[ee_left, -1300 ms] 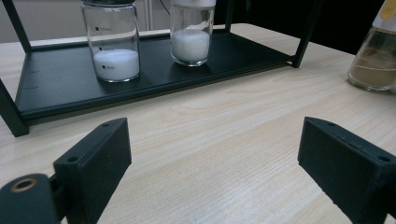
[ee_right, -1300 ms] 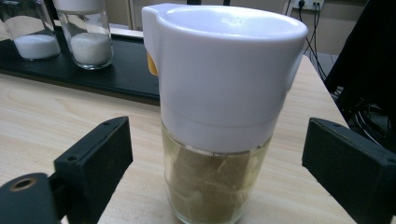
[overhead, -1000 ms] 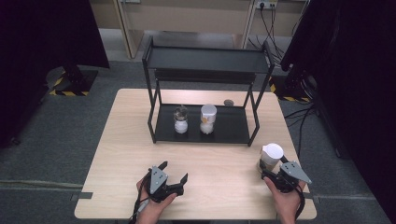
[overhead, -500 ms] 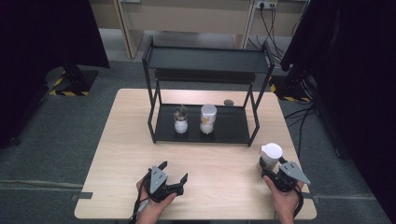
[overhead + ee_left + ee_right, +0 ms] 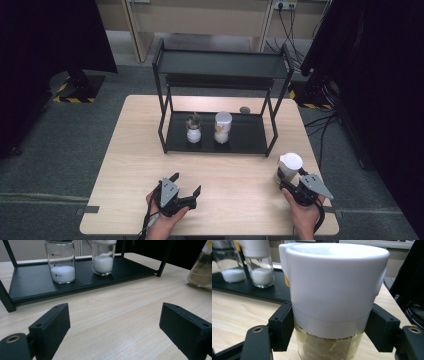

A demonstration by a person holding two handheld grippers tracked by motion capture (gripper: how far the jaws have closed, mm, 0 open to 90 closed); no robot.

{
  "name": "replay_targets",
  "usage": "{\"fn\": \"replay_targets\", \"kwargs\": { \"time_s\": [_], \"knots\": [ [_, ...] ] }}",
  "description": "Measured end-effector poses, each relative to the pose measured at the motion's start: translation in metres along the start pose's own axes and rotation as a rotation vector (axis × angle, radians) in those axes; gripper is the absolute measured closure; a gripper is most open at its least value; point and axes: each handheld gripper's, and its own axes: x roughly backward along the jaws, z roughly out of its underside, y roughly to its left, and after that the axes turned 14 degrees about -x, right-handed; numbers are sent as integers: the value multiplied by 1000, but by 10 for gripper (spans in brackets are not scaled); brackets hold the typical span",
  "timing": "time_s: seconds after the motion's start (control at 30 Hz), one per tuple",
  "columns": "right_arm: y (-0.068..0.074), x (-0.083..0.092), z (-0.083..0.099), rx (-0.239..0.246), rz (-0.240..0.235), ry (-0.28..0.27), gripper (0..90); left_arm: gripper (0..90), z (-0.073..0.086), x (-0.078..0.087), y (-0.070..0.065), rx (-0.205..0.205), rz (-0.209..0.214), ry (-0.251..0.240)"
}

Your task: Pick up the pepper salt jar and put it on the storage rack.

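A glass jar with a white lid (image 5: 290, 163) and brownish powder stands on the wooden table (image 5: 135, 150) at the front right. My right gripper (image 5: 288, 178) is shut on it; in the right gripper view both pads (image 5: 283, 326) press its sides just below the lid (image 5: 332, 277). My left gripper (image 5: 186, 182) rests near the front edge, open, with bare table between its jaws (image 5: 113, 322). The brown jar (image 5: 200, 270) shows at the right of the left gripper view.
A black two-tier rack (image 5: 220, 62) stands mid-table. Its lower shelf (image 5: 247, 135) holds a dark-lidded jar (image 5: 193, 129) and a white-lidded jar (image 5: 223, 127), both with white powder. A small round object (image 5: 245, 109) lies behind the rack.
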Motion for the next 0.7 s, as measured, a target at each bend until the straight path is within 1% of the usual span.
{"fn": "replay_targets", "kwargs": {
  "time_s": [0.37, 0.57, 0.7],
  "knots": [
    [14, 6, -6, -10, -52, -27, 309, 92, 0, 0, 0, 1, 1, 0],
    [25, 4, -10, -4, -77, -36, 309, 92, 0, 0, 0, 1, 0, -1],
    [29, 2, -12, 0, -85, -41, 309, 93, 0, 0, 0, 1, 0, -2]
  ]
}}
